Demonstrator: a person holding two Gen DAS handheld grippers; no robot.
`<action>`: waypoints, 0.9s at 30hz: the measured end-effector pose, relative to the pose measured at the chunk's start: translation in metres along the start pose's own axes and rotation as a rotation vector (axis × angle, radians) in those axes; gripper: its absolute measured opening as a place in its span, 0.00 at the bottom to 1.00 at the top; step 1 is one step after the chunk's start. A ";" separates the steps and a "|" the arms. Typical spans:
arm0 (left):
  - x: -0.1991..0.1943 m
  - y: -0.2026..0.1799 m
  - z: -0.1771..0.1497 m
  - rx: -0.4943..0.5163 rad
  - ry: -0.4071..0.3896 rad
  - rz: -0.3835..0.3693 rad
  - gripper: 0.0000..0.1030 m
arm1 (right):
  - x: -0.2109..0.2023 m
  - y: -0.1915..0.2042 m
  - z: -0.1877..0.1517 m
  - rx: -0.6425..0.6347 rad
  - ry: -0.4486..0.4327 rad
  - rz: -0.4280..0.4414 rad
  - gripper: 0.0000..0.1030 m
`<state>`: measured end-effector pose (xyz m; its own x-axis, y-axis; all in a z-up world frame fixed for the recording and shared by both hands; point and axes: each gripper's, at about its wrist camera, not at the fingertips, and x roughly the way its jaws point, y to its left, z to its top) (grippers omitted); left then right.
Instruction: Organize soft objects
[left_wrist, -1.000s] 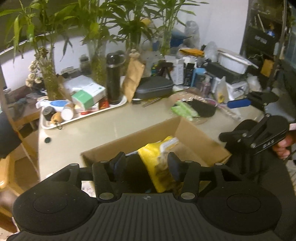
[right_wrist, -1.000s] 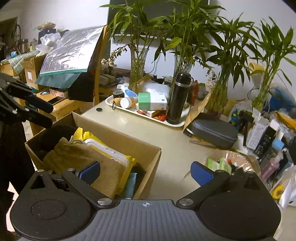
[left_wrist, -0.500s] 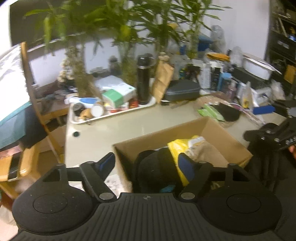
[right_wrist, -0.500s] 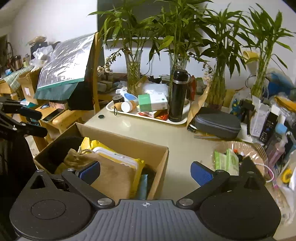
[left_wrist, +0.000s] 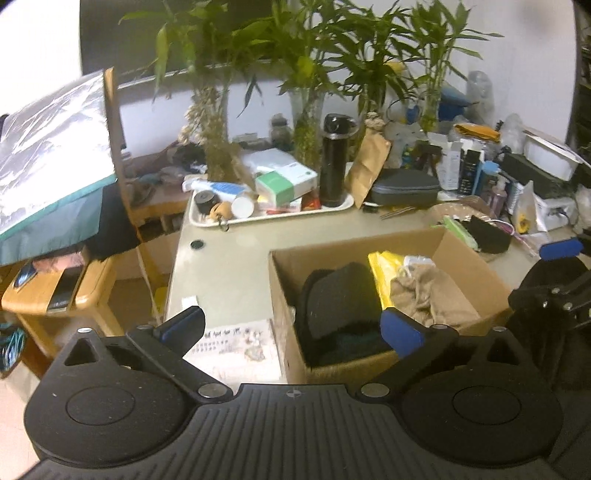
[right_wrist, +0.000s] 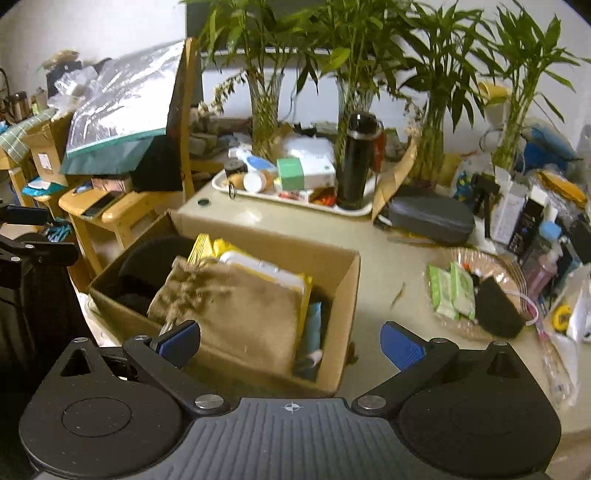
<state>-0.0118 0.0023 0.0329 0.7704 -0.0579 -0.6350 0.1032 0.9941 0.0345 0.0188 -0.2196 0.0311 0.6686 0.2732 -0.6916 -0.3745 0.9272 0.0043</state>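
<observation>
An open cardboard box (left_wrist: 458, 247) (right_wrist: 343, 295) stands on the table. In it lie a black soft item (left_wrist: 340, 295) (right_wrist: 147, 262), a tan cloth (left_wrist: 428, 295) (right_wrist: 240, 306) and a yellow packet (left_wrist: 380, 269) (right_wrist: 225, 247). My left gripper (left_wrist: 291, 326) is open and empty, just in front of the box's near left corner. My right gripper (right_wrist: 290, 341) is open and empty, above the box's near edge over the tan cloth. Another black soft item (right_wrist: 495, 306) lies in a wicker basket (right_wrist: 509, 269).
A white tray (left_wrist: 273, 218) with a black bottle (left_wrist: 334, 158), boxes and jars stands at the back, with bamboo vases (right_wrist: 266, 110) behind. A grey case (right_wrist: 430, 218) and clutter fill the right. A wooden chair (left_wrist: 55, 288) stands left of the table.
My left gripper has opened, let go of the black soft item into the box and pulled back to the left. My right gripper has drawn back a little and stayed open.
</observation>
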 end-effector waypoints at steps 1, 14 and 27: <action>0.000 0.000 -0.002 -0.011 0.005 0.007 1.00 | 0.001 0.003 -0.002 0.000 0.013 -0.005 1.00; 0.010 -0.010 -0.023 -0.031 0.145 0.029 1.00 | 0.016 0.031 -0.027 -0.024 0.117 -0.097 1.00; 0.013 -0.019 -0.031 -0.002 0.198 0.033 1.00 | 0.018 0.032 -0.037 -0.001 0.158 -0.121 1.00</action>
<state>-0.0238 -0.0144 -0.0001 0.6341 -0.0061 -0.7732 0.0783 0.9953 0.0564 -0.0049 -0.1948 -0.0082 0.5997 0.1163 -0.7917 -0.2983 0.9506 -0.0863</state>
